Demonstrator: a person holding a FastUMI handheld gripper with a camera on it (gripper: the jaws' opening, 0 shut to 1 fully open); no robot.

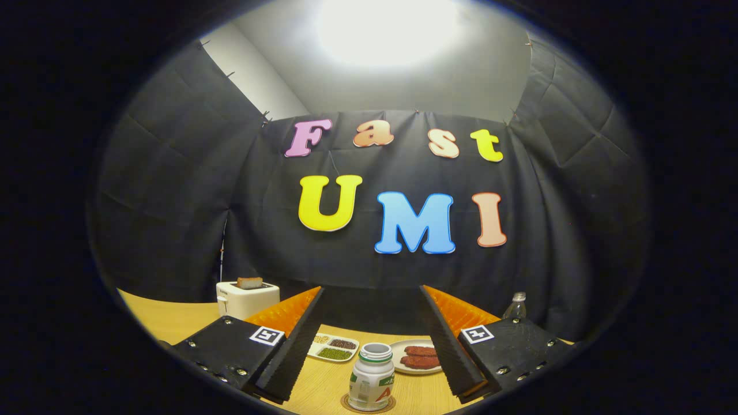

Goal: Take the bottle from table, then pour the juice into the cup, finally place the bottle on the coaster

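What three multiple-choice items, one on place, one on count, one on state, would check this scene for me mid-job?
1. The small white plastic bottle stands: A on a round brown coaster; B on the white toaster; C in the divided tray.
2. Reddish patties on the white round plate: A one; B two; C four.
3. The claw is: A shut on the bottle; B open; C shut on nothing.

Key: 1 A, coaster rim shows under its base. 2 B, two lie together. 3 B, fingers spread, bottle untouched between them.
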